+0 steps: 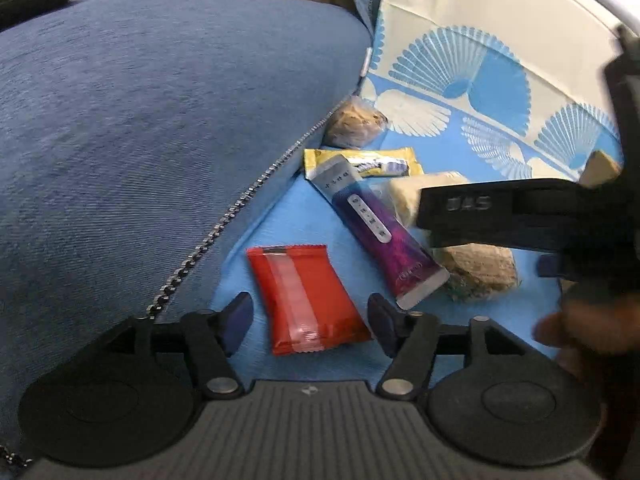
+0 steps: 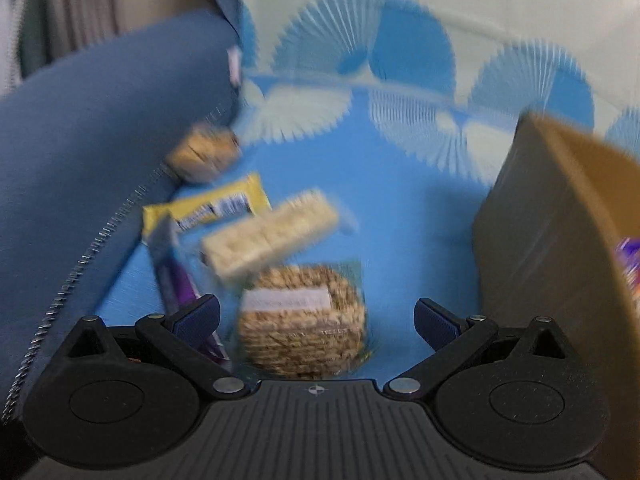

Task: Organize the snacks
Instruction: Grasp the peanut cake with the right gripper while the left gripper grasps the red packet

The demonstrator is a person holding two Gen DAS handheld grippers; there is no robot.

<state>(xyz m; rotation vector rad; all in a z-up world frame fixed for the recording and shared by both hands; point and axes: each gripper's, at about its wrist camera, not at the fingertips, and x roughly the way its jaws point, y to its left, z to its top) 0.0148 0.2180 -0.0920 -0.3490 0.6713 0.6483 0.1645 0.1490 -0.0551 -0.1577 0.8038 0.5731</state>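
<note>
Snacks lie on a blue patterned cloth (image 1: 304,208). A red packet (image 1: 306,300) lies between the open fingers of my left gripper (image 1: 310,320). Beyond it are a purple bar (image 1: 380,232), a yellow packet (image 1: 362,162) and a round oat cake (image 1: 354,124). My right gripper (image 2: 316,316) is open above a wrapped round oat cake (image 2: 302,320), with a pale cracker pack (image 2: 272,236) just beyond. The right wrist view is blurred. The right gripper's body also shows in the left wrist view (image 1: 520,216), over the cracker pack and oat cake.
A large blue zipped cushion (image 1: 152,140) fills the left side. A brown cardboard box (image 2: 560,240) stands at the right of the right wrist view, with a purple packet (image 2: 630,264) inside. A person's hand (image 1: 580,332) holds the right gripper.
</note>
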